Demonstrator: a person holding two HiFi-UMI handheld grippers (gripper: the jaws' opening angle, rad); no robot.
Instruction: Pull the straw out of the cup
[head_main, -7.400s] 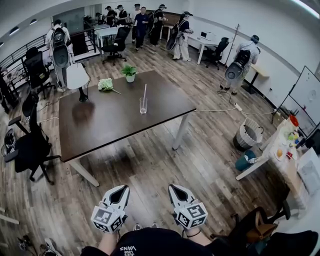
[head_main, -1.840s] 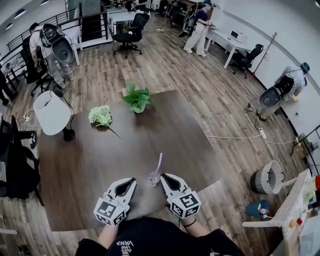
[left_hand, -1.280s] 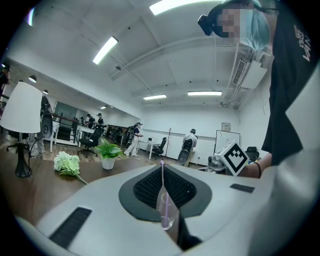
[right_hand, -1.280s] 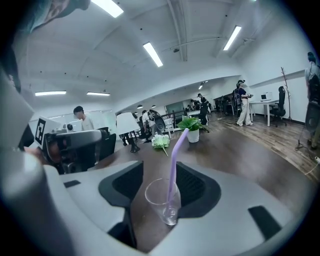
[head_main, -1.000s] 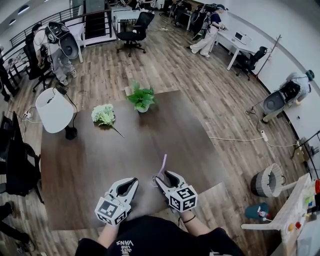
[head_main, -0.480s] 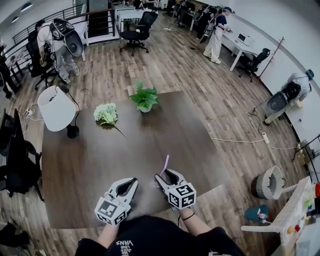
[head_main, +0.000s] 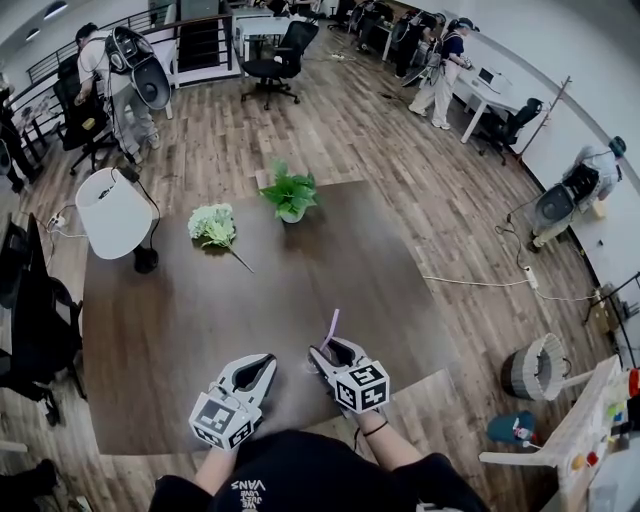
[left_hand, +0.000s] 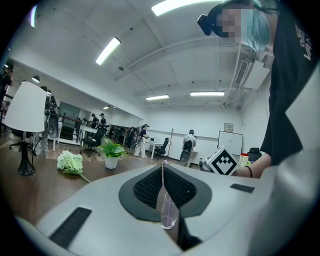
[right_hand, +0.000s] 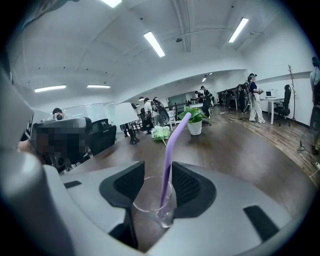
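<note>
The cup (right_hand: 152, 207) stands close to the near edge of the bench (head_main: 200, 320), toward its near right corner, with the straw (right_hand: 172, 150) in it. The right tool (right_hand: 157, 170) has it bracketed: its two pads sit against opposite sides of the glass and appear to pinch it, so the cup looks steadied. The left tool (left_hand: 161, 167) is pressed together at the tips and carries nothing. It hangs over the near edge just beside the right tool, on its left.

The relation that matters is between that free left tool and the straw. Along the left tool's line of sight, cup and straw lie dead ahead, showing through the narrow slit below its closed tips, near but apart. The straw's long axis runs nearly upright, leaning a little toward the far edge, and its upper half rises clear above the right tool's pads. Judging from this, the left tool is the one placed to draw it out. It would first have to spread, then close on the bare upper length and pull along the lean, not sideways.

Counted: one cup, one straw, two tools. Elsewhere on the bench are one potted plant (head_main: 290, 195) at the far edge, one bunch of flowers (head_main: 212, 224) to its left, and one lamp (head_main: 108, 212) at the far left corner.
</note>
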